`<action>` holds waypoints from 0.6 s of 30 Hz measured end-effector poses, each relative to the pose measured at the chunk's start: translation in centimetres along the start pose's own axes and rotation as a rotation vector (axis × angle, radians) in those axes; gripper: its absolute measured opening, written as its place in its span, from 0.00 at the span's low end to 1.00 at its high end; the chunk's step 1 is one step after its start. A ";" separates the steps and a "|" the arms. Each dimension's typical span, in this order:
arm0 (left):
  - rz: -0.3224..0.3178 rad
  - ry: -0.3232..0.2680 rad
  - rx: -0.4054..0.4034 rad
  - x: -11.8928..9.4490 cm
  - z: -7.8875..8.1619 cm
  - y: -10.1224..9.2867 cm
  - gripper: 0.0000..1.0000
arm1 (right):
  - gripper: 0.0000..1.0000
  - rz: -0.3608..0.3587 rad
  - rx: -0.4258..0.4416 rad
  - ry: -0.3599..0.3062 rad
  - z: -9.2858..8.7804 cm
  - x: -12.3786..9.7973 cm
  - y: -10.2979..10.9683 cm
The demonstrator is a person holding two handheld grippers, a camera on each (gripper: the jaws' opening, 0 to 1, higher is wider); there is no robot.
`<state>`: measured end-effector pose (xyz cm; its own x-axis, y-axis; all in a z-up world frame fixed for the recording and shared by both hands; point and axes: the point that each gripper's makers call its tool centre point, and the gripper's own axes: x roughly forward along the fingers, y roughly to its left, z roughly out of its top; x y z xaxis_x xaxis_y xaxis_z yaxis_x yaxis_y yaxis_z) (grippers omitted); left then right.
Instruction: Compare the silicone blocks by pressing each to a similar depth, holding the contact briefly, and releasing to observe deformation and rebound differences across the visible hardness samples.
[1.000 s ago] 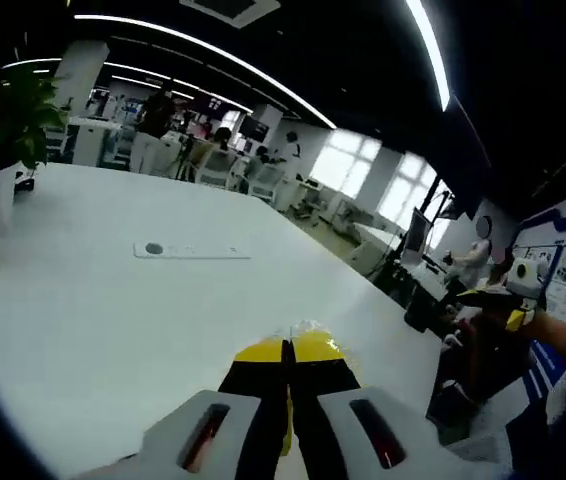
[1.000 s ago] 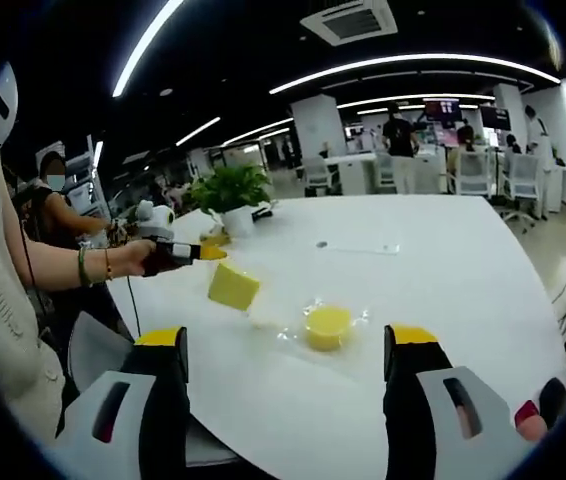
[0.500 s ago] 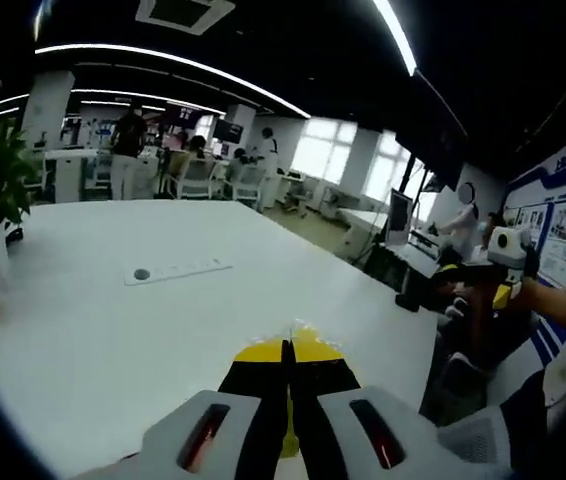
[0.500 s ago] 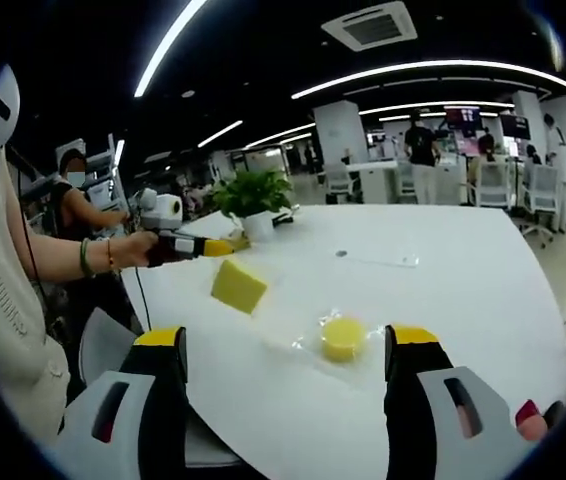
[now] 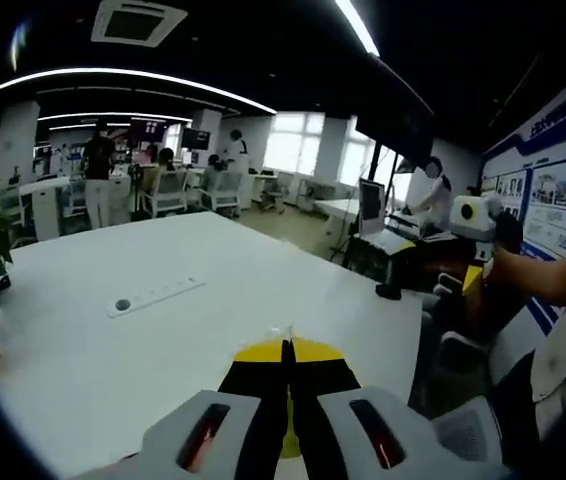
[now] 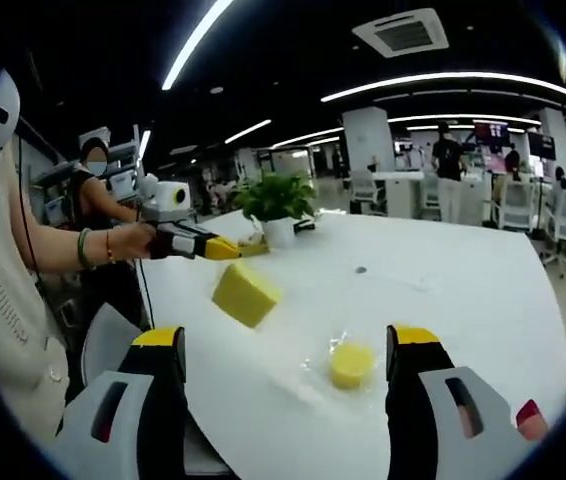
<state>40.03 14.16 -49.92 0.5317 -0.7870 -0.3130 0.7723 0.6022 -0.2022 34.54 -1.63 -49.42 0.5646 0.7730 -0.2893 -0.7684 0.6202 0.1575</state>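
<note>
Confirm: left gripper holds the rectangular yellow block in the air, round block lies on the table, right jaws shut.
Wrong on the right gripper: its jaws stand wide open in the right gripper view. The left gripper holds the rectangular yellow block aloft; the round block lies on the table.

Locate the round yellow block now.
In the right gripper view, the round block lies on the white table, between the open tongs, right of the square block.

Potted plant (image 6: 277,205) on white table (image 6: 463,290)
</note>
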 end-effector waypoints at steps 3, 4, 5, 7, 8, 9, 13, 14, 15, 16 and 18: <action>-0.017 0.000 0.016 0.1 0.5 -0.6 0.00 | 0.76 0.023 -0.022 0.013 0.4 0.8 0.2; -0.025 0.001 0.020 0.1 0.6 -0.8 0.00 | 0.76 0.030 -0.028 0.014 0.5 1.0 0.3; -0.028 0.003 0.029 0.1 0.8 -1.0 0.00 | 0.76 0.039 -0.037 0.021 0.6 1.3 0.3; -0.033 0.008 0.040 0.2 0.9 -1.2 0.00 | 0.76 0.052 -0.049 0.030 0.7 1.8 0.3; -0.035 0.009 0.044 0.3 1.0 -1.2 0.00 | 0.76 0.066 -0.052 0.036 0.8 2.2 0.4; -0.043 0.009 0.043 0.4 1.1 -1.3 0.00 | 0.76 0.073 -0.061 0.045 0.7 2.4 0.4; -0.054 0.015 0.049 0.7 1.2 -1.5 0.00 | 0.76 0.097 -0.106 0.082 0.7 3.9 0.6; -0.058 0.015 0.050 0.7 1.2 -1.6 0.00 | 0.76 0.103 -0.108 0.083 0.8 4.1 0.7; -0.060 0.017 0.054 0.8 1.2 -1.7 0.00 | 0.76 0.111 -0.110 0.085 0.9 4.4 0.7; -0.063 0.018 0.055 0.8 1.2 -1.7 0.00 | 0.76 0.115 -0.115 0.087 1.0 4.7 0.7; -0.069 0.020 0.059 0.9 1.3 -1.9 0.00 | 0.76 0.125 -0.128 0.095 1.2 5.2 0.8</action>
<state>39.54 12.12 -48.62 0.4704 -0.8230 -0.3186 0.8261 0.5376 -0.1690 37.22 3.01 -49.71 0.4363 0.8229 -0.3640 -0.8661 0.4938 0.0782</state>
